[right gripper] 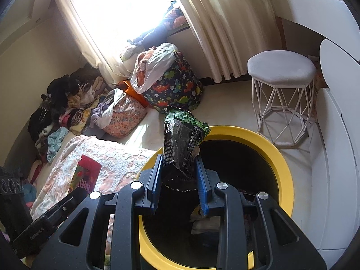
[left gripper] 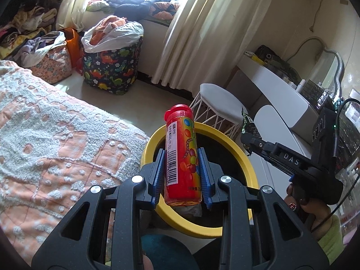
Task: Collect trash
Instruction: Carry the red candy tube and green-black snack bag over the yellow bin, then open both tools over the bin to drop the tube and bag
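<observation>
My left gripper point(left gripper: 181, 155) is shut on a red candy tube point(left gripper: 182, 157) with a red cap and holds it upright over the yellow-rimmed black bin point(left gripper: 245, 157). My right gripper point(right gripper: 178, 159) is shut on a crumpled green and black snack wrapper point(right gripper: 182, 135) above the same bin point(right gripper: 279, 155). The right gripper shows at the right of the left wrist view point(left gripper: 249, 137) with the wrapper point(left gripper: 248, 123). The candy tube shows at lower left of the right wrist view point(right gripper: 84, 175). Trash point(right gripper: 204, 222) lies inside the bin.
A bed with an orange and white blanket point(left gripper: 56, 139) lies left of the bin. A white wire-frame stool point(right gripper: 281, 85) and a white vanity point(right gripper: 333, 135) stand to the right. Dinosaur-print point(left gripper: 112, 67) and pink point(left gripper: 54, 65) laundry bags stand by the curtained window.
</observation>
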The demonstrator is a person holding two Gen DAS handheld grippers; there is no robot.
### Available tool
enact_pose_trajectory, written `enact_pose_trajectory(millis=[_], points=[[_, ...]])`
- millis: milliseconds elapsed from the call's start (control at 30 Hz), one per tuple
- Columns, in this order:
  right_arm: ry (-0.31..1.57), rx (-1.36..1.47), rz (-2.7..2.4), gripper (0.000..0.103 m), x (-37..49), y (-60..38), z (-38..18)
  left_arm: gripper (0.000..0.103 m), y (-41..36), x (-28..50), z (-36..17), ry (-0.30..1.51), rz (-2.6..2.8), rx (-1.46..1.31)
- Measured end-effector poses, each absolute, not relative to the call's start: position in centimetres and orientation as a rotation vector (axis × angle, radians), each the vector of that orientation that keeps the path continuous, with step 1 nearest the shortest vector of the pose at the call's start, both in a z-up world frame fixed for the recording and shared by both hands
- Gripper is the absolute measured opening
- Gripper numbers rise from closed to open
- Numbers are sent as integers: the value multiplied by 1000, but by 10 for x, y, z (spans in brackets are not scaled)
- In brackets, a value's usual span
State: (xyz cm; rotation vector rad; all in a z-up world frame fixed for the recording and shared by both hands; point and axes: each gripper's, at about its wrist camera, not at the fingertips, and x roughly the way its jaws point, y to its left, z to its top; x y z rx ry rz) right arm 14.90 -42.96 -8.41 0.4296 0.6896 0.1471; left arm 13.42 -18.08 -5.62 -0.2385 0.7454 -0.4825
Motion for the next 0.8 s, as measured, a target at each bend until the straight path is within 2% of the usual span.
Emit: enact_pose_trajectory(millis=[800], points=[[776, 509, 88, 30, 153, -456, -107, 22, -234, 147, -96, 865, -577, -141]])
